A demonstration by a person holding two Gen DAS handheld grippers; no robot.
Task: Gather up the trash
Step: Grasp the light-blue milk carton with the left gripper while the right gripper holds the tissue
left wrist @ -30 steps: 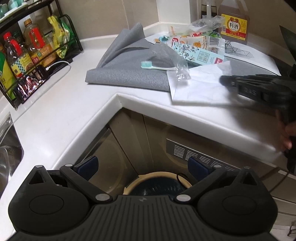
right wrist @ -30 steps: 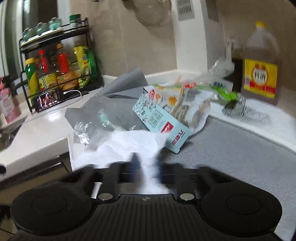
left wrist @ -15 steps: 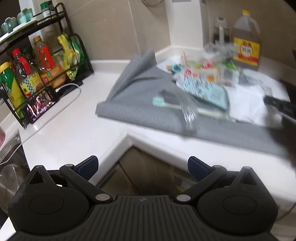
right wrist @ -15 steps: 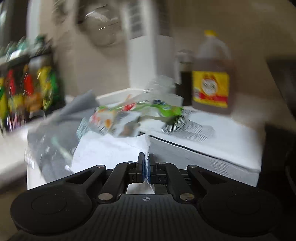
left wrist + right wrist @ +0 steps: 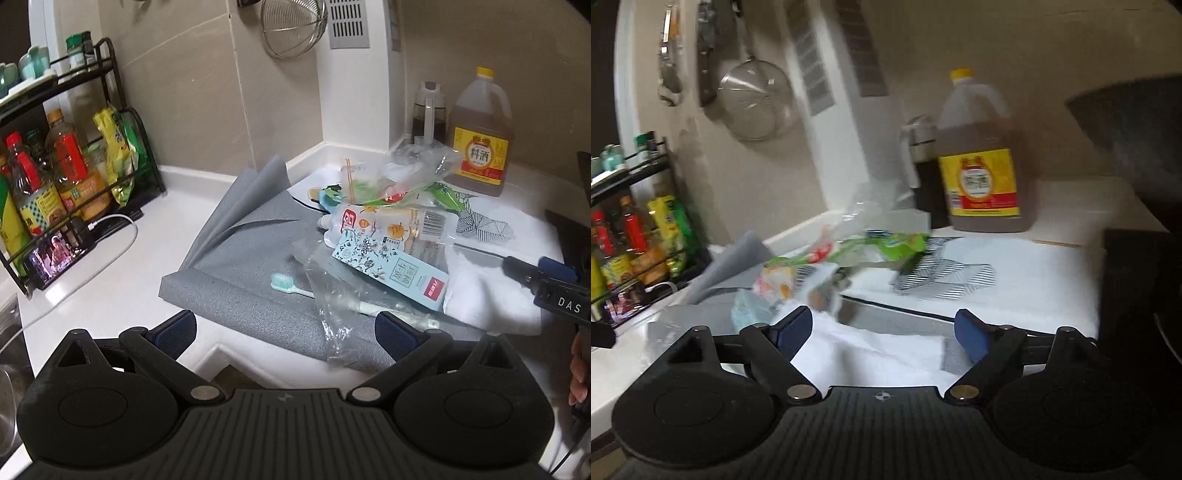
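Observation:
A pile of trash lies on a grey mat [image 5: 240, 295] on the white counter: a light-blue carton [image 5: 391, 277], a white drink pouch [image 5: 388, 225], clear plastic bags [image 5: 332, 295], green wrappers [image 5: 439, 195] and a teal toothbrush [image 5: 284, 282]. A white paper tissue [image 5: 487, 295] lies at the pile's right. My left gripper [image 5: 286, 326] is open and empty, just in front of the mat's near edge. My right gripper [image 5: 882, 332] is open over the white tissue [image 5: 871, 354], touching nothing; it also shows at the right of the left wrist view [image 5: 532, 273].
A large bottle of cooking wine [image 5: 480, 136] and a dark dispenser [image 5: 428, 110] stand at the back corner. A black rack of bottles and sauces [image 5: 55, 158] and a phone on a cable [image 5: 55, 254] stand left. A strainer [image 5: 291, 26] hangs on the wall. A sink [image 5: 7, 354] lies far left.
My right gripper was shut on the white tissue half a second ago and is now open with the tissue lying under it. My left gripper rose from over the bin toward the mat.

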